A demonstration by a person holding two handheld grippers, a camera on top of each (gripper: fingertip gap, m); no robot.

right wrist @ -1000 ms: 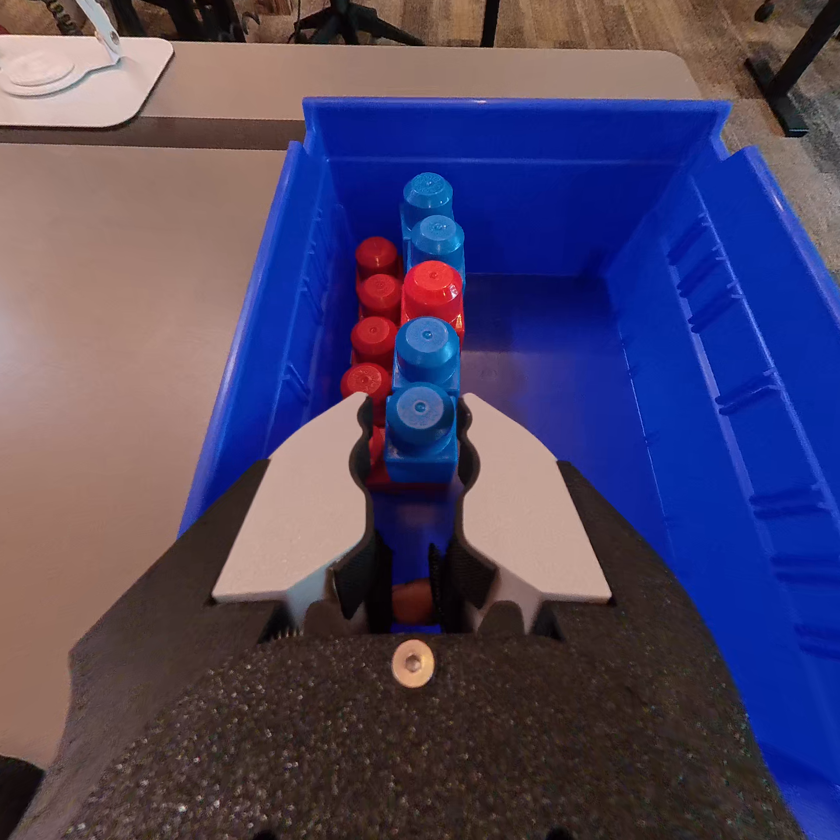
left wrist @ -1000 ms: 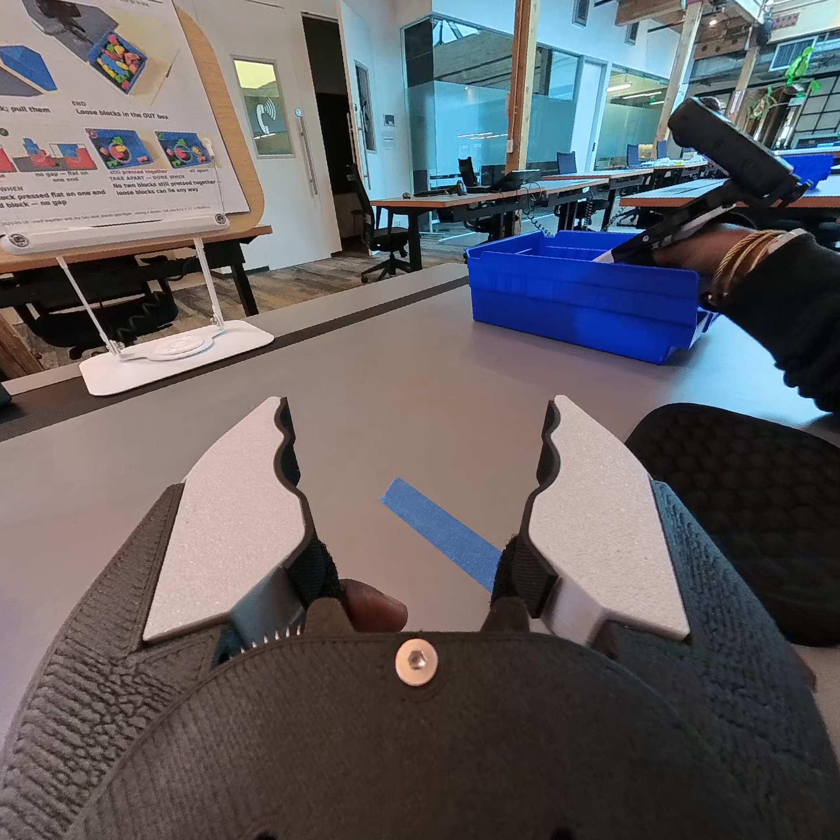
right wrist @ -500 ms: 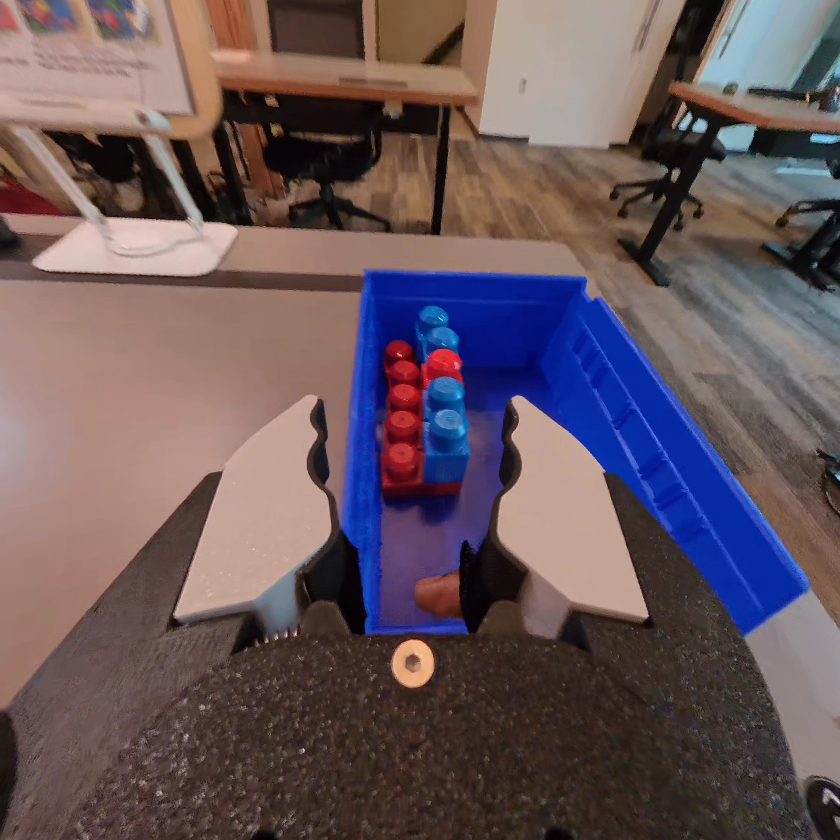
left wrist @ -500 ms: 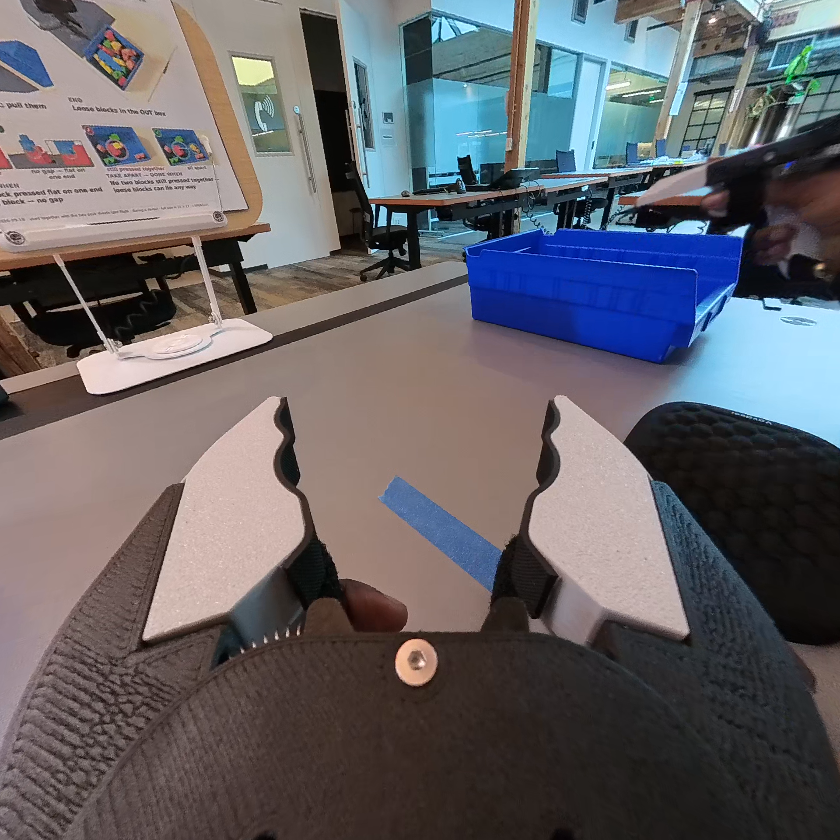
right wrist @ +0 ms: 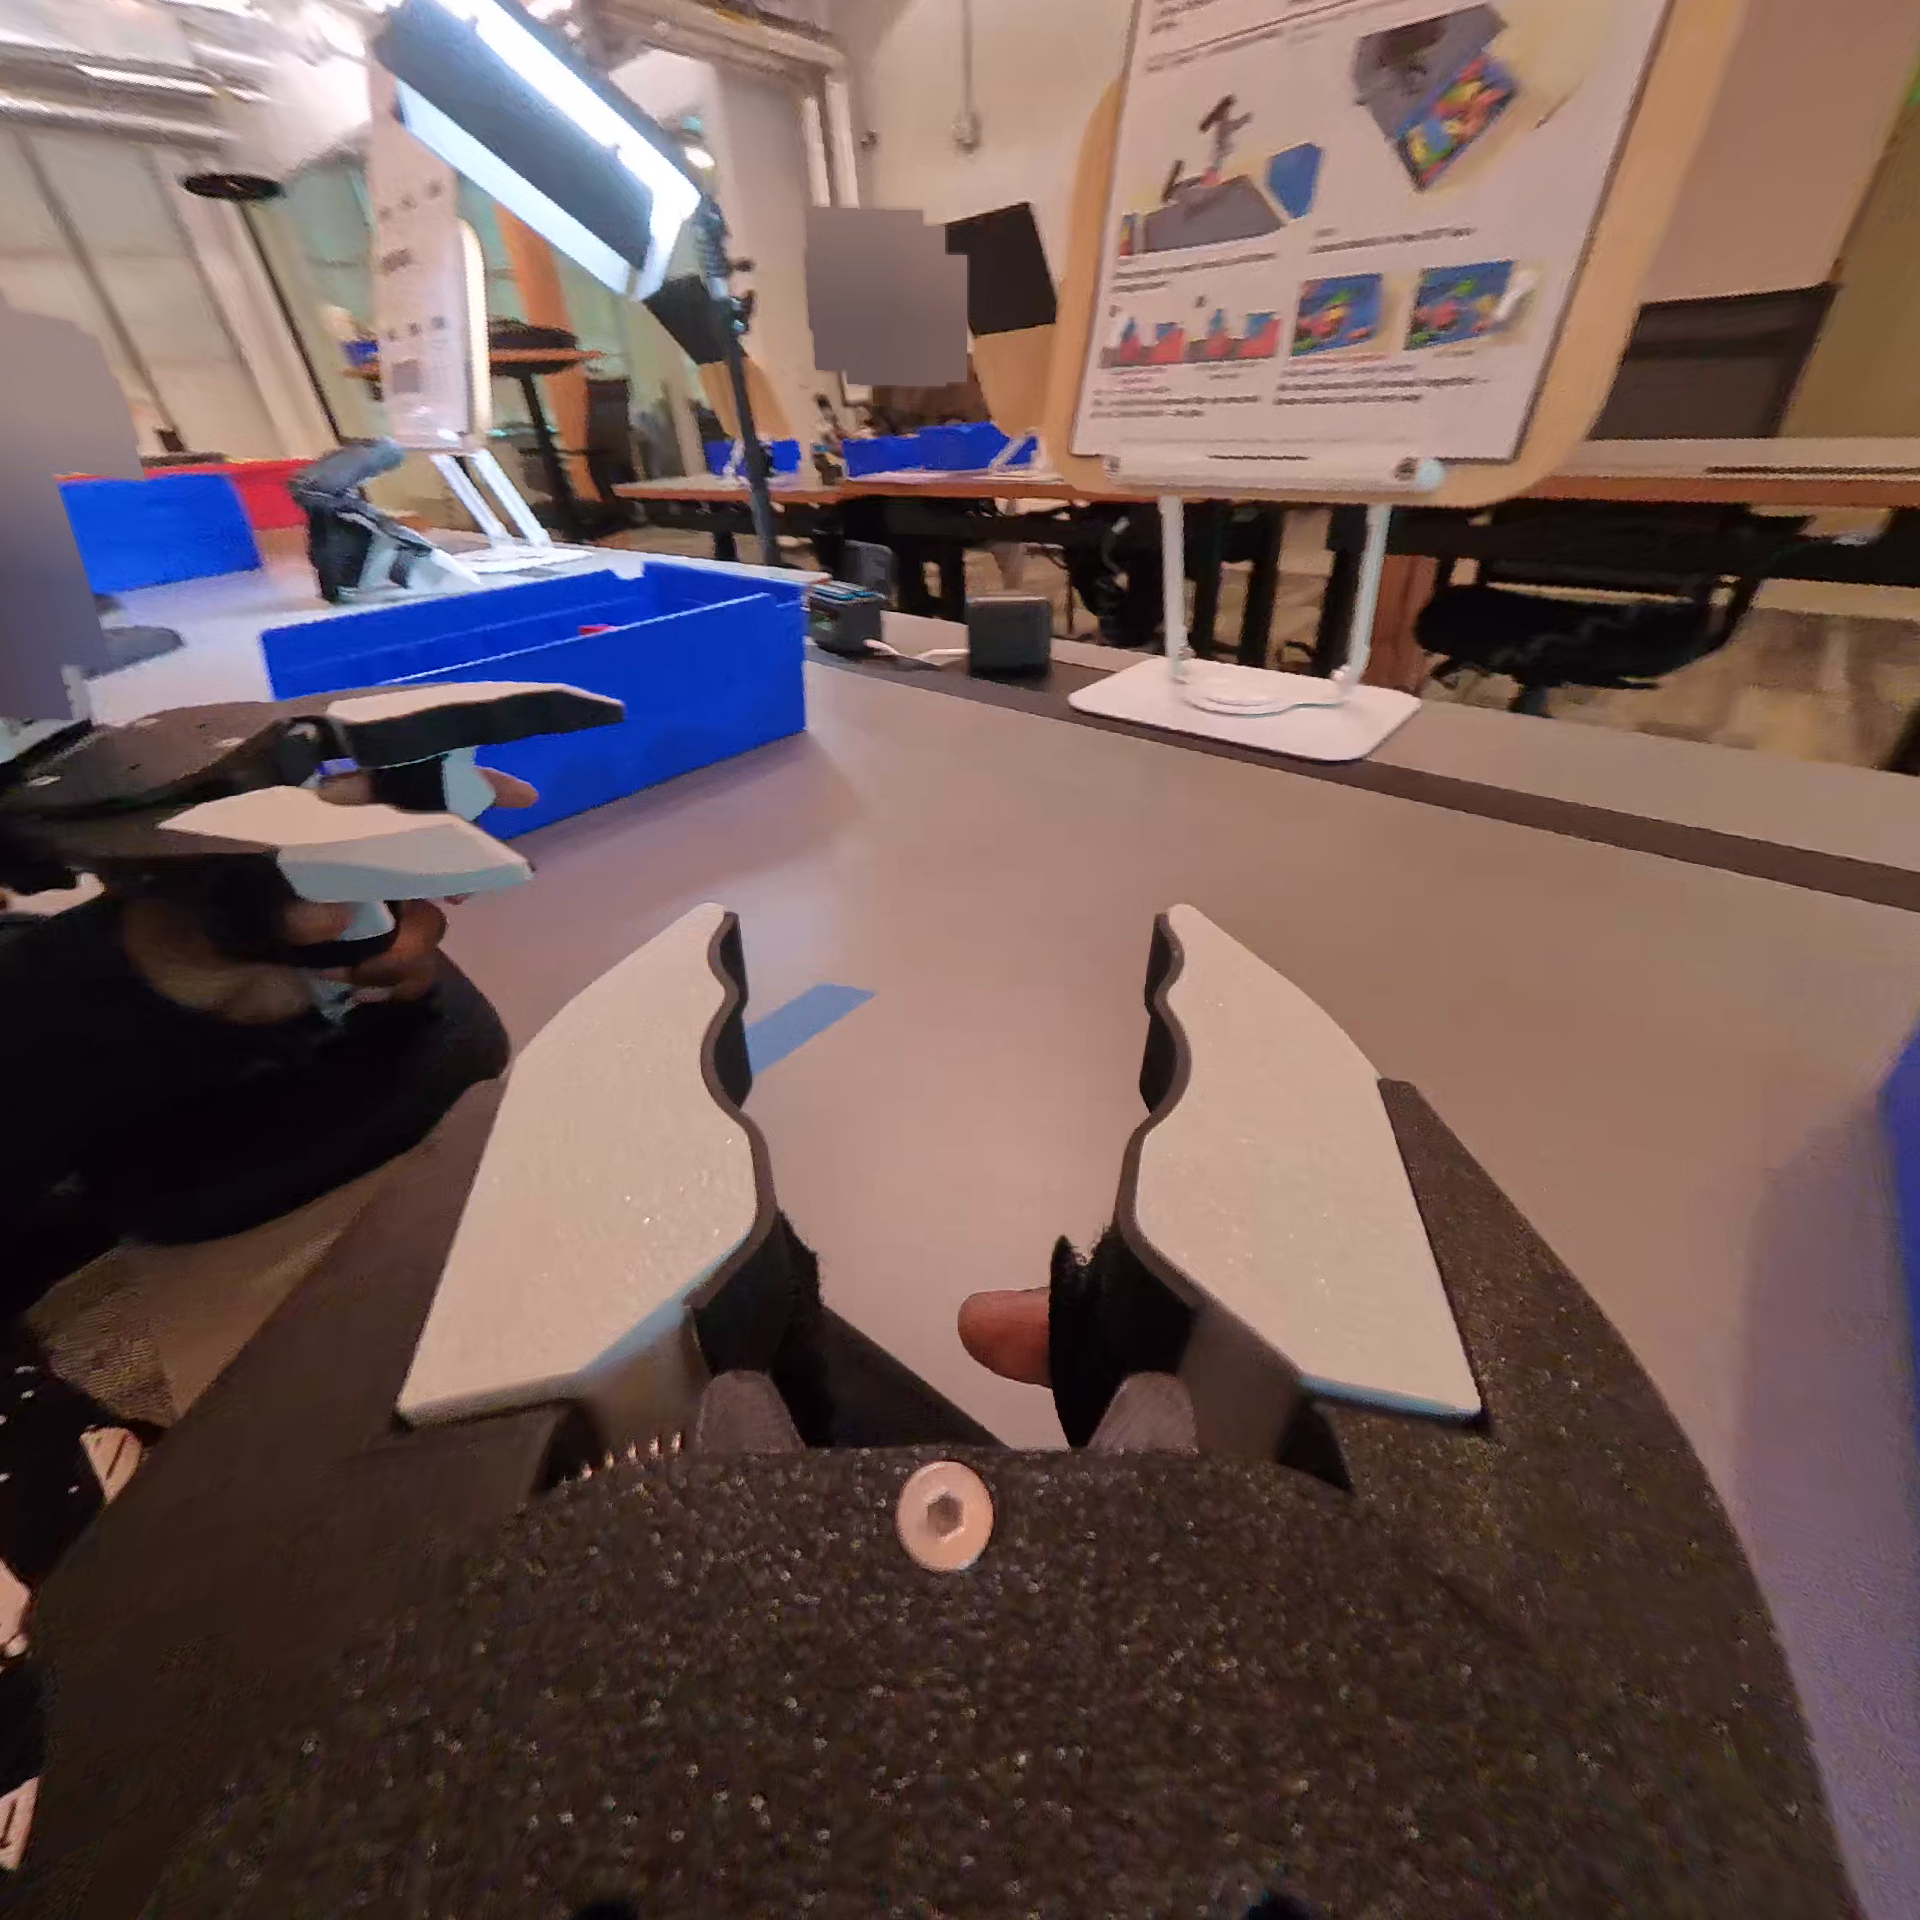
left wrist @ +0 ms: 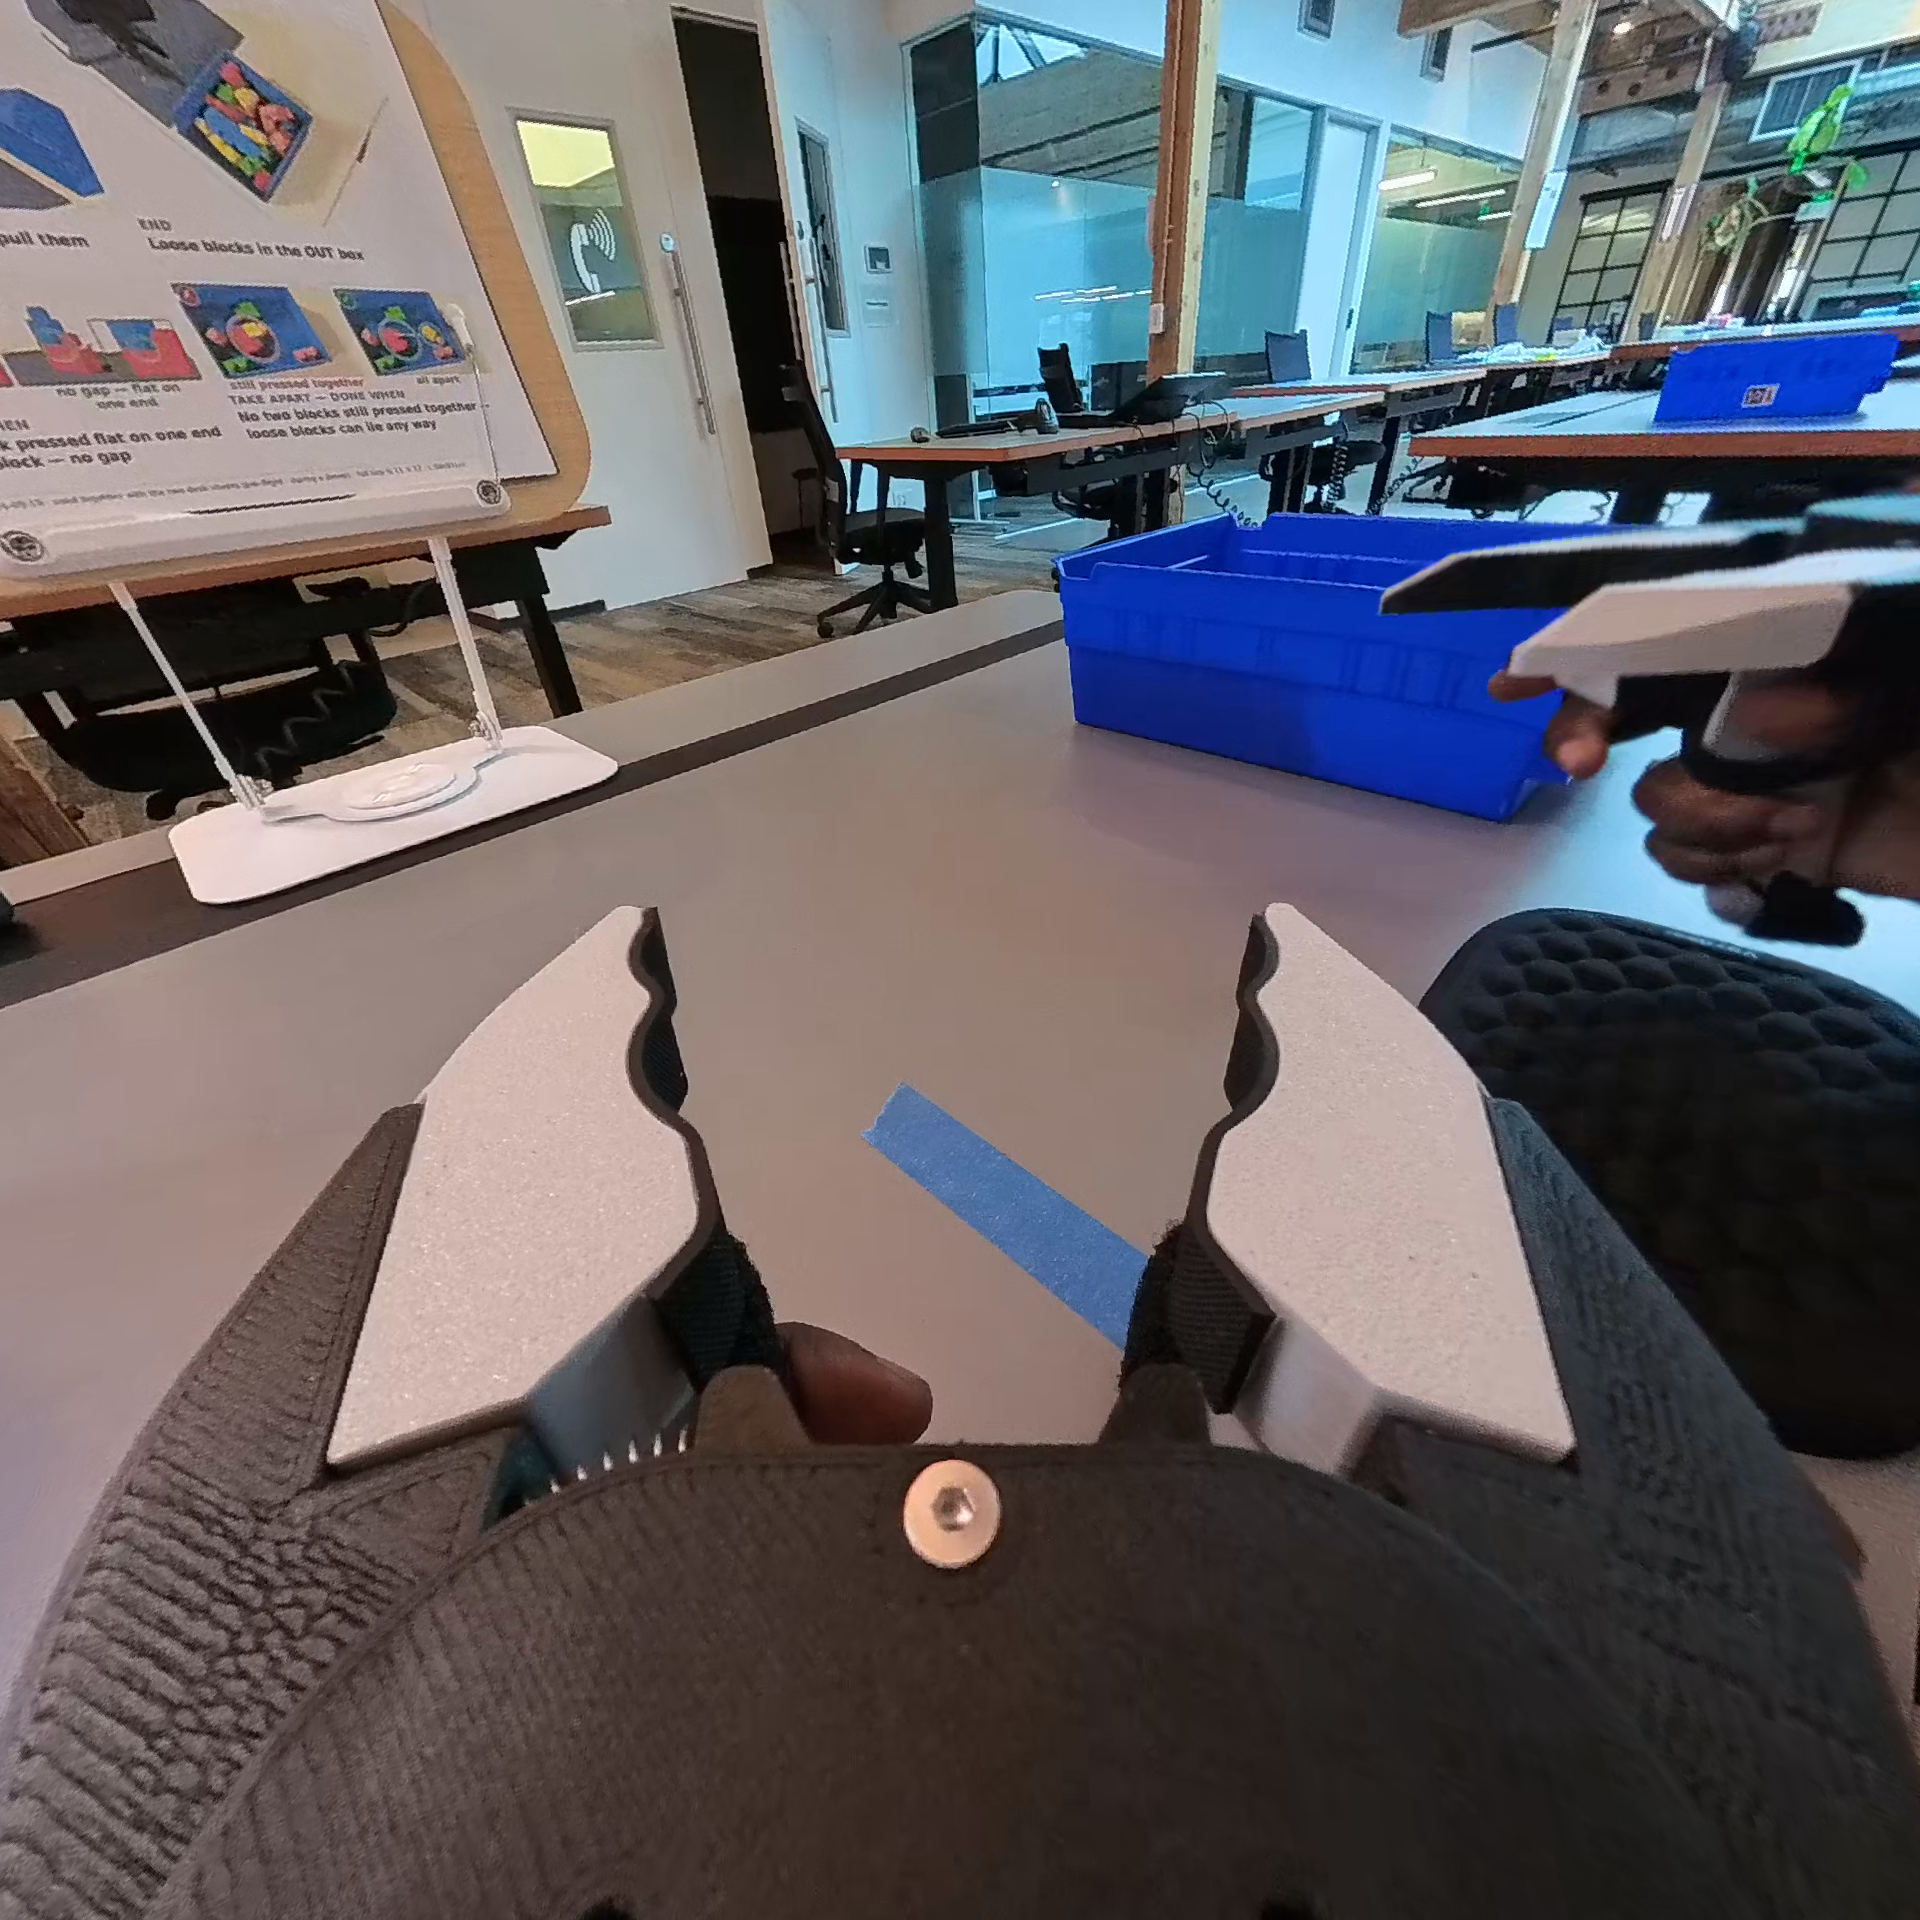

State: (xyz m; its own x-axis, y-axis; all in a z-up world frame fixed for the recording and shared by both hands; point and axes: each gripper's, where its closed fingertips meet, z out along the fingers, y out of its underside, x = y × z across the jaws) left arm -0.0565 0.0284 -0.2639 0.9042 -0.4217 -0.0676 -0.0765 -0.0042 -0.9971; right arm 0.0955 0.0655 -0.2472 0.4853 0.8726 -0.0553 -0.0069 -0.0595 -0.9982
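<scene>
Both tongs stand spread apart with nothing between their pads. The left tongs [left wrist: 951, 935] are wide open, held low over the bare grey table [left wrist: 935, 831], probably resting there because nothing lies within reach. A strip of blue tape [left wrist: 997, 1195] stuck flat on the table shows between its fingers, likely a marker for a spot. A black cushioned pad [left wrist: 1683, 1143] lies just to its right, seemingly a rest for a wrist or arm.

The right tongs [right wrist: 940, 940] are also open and empty, level above the same table, aimed toward a white stand [right wrist: 1247, 707] that props up a picture sheet [right wrist: 1340, 229] facing the person.

One blue bin [left wrist: 1299, 644] sits well ahead and to the right of the left tongs, with the right tongs in front of its near end. Another blue bin [right wrist: 582, 665] sits on the left, beyond the left tongs; a small red piece shows inside.
</scene>
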